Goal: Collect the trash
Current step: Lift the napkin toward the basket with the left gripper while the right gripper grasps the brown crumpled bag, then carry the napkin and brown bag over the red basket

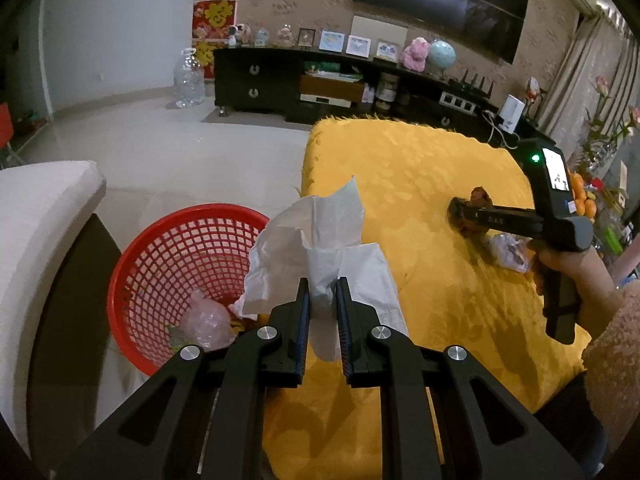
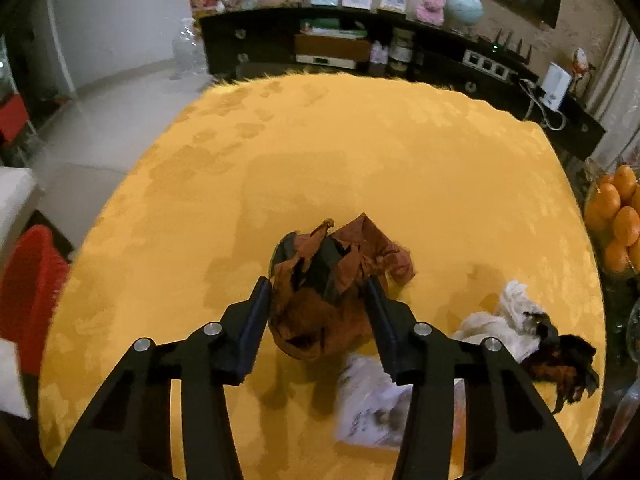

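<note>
Holding white tissue [image 1: 316,240] clamped above the red basket [image 1: 132,280], left gripper [image 1: 323,292] nears dropping; right gripper [image 2: 320,292] pinches the brown wrapper [image 2: 320,320]; scraps [image 2: 520,332] remain at four o'clock.

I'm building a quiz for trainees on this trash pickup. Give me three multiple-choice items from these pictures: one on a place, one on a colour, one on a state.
1. Where is the basket?
A. on the table
B. on the floor beside the table
C. on the black cabinet

2. What colour is the tablecloth?
A. yellow
B. green
C. white

3. What is the left gripper doing?
A. standing open with nothing in it
B. shut on an orange
C. shut on a tissue

Answers:
1 B, it sits low by the table's edge.
2 A, yellow cloth covers the whole top.
3 C, the tissue is pinched between its pads, above the basket's rim.
</note>
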`<state>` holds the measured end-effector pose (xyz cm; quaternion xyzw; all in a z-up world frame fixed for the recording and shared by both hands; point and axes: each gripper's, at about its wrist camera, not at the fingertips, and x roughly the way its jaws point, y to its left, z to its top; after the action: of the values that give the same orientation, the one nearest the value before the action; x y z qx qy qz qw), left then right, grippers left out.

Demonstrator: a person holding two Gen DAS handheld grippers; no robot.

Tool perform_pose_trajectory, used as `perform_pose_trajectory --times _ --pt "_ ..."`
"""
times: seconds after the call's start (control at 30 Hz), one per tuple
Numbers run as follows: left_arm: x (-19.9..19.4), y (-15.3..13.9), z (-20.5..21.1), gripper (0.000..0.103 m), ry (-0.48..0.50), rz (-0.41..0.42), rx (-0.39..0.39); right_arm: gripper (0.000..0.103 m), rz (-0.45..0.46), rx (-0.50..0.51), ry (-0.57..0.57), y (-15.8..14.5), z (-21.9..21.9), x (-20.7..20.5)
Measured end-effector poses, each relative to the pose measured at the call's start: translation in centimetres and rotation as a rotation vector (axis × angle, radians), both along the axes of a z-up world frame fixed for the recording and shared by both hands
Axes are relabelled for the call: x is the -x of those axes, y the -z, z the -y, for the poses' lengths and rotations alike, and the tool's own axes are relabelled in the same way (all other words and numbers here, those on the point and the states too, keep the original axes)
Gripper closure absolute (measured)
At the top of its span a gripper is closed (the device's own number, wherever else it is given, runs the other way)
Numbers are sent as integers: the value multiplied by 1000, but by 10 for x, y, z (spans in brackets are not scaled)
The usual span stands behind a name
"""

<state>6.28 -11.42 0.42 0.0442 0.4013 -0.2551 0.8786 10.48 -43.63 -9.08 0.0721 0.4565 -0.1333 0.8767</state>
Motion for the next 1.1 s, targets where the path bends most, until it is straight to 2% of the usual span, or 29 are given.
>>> perform_pose_trajectory --times 0.27,0.6,0.83,1.1 --pt "6 -9 -5 90 -11 21 -4 66 73 -66 -72 -20 -35 35" --pt "15 -23 -18 90 -32 51 -11 67 143 -117 -97 -44 -58 76" --pt "21 -31 -23 90 -53 75 -18 67 163 -123 -115 -53 -68 87" --pt "10 -40 -39 90 -101 96 -21 67 173 -120 -148 -61 -87 86"
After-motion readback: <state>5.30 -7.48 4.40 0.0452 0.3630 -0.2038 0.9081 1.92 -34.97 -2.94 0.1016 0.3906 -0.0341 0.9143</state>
